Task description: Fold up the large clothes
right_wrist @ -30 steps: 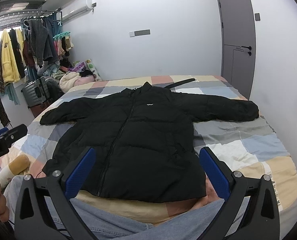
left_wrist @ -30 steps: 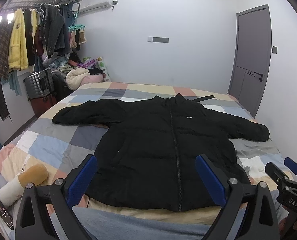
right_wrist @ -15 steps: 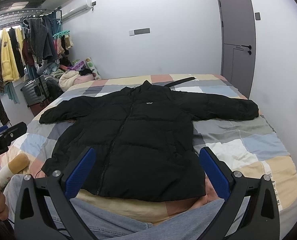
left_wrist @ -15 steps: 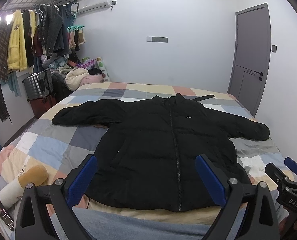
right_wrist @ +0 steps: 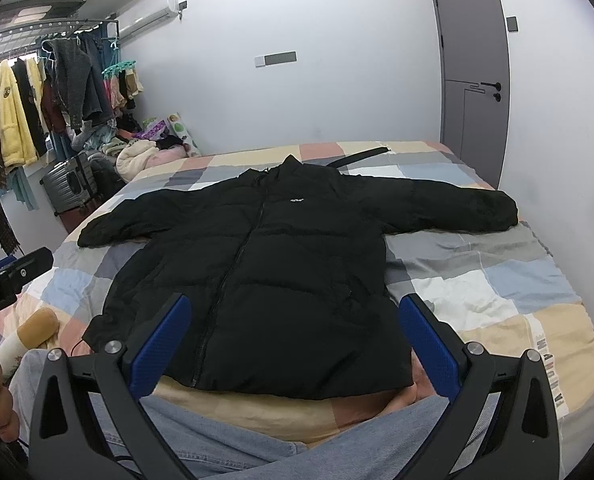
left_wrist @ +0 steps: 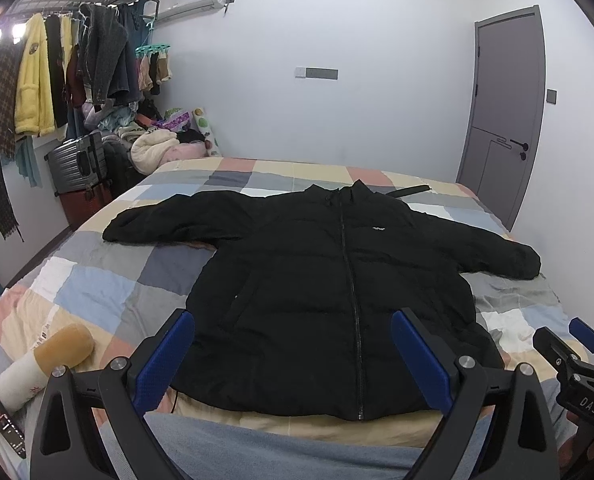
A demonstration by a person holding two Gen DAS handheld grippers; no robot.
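**Both hand-held grippers spread, jacket flat ahead**

Left hand-held gripper (left_wrist: pixel 293 354): blue fingers spread wide, nothing between them. Right hand-held gripper (right_wrist: pixel 293 344): likewise spread, nothing held. Both hover above the person's jeans-clad lap (right_wrist: pixel 225 444), clear of the fabric. Just ahead of both fingertips lies the black puffer jacket (left_wrist: pixel 337 280), zipped, front up, sleeves out to either side, hem nearest, on the checked bed (right_wrist: pixel 497 280). Left of the left gripper, a plush toy (left_wrist: pixel 41 364). Far left, a clothes rack (left_wrist: pixel 69 76); far right, a grey door (left_wrist: pixel 505 112).
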